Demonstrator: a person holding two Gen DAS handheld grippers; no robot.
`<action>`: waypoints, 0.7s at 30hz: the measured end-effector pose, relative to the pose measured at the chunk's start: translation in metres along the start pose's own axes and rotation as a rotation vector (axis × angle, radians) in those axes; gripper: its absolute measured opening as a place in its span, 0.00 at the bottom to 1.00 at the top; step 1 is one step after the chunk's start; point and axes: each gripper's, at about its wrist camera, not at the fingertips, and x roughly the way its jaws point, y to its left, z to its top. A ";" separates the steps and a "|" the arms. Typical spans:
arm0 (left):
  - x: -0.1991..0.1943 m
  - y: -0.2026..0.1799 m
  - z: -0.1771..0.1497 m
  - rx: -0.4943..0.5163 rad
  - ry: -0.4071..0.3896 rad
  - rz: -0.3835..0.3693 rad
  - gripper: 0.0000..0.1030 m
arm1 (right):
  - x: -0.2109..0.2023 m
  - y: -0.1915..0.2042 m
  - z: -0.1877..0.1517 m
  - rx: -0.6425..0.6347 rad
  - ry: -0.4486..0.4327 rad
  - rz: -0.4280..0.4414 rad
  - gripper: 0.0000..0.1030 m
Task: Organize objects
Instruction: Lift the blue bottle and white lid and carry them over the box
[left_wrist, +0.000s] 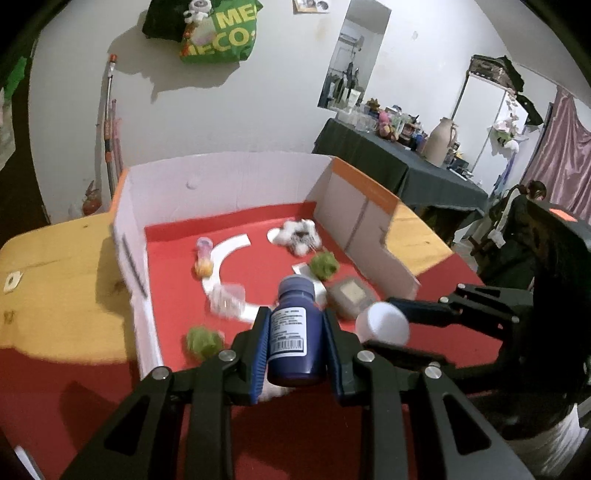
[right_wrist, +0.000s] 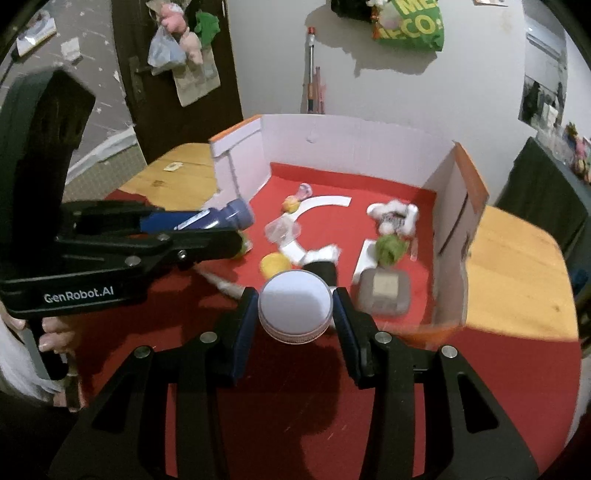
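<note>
Left gripper (left_wrist: 295, 347) clamps the blue bottle (left_wrist: 293, 332), right gripper (right_wrist: 295, 314) pinches the white-lidded jar (right_wrist: 294, 305), both above the red mat (right_wrist: 295, 424) before the box (right_wrist: 351, 140); keep grips firm, carry level

A white wall (left_wrist: 258, 110) bears a green bag (left_wrist: 218, 33); beside it stand a dark door (right_wrist: 177, 74) and a cluttered, dark-clothed table (left_wrist: 388, 162).

We read "GenRobot.AI" on the left tongs' (right_wrist: 236, 236) black body, and partial yellow letters "ME" and "ECO:" on a green bag (left_wrist: 218, 33) hanging on the wall.
</note>
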 end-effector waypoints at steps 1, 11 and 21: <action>0.008 0.001 0.007 0.003 0.007 0.006 0.27 | 0.006 -0.003 0.005 -0.001 0.011 -0.006 0.38; 0.083 0.029 0.056 -0.015 0.120 0.018 0.28 | 0.070 -0.030 0.051 -0.043 0.134 -0.041 0.38; 0.125 0.049 0.064 -0.051 0.198 0.007 0.27 | 0.108 -0.044 0.063 -0.050 0.233 -0.022 0.38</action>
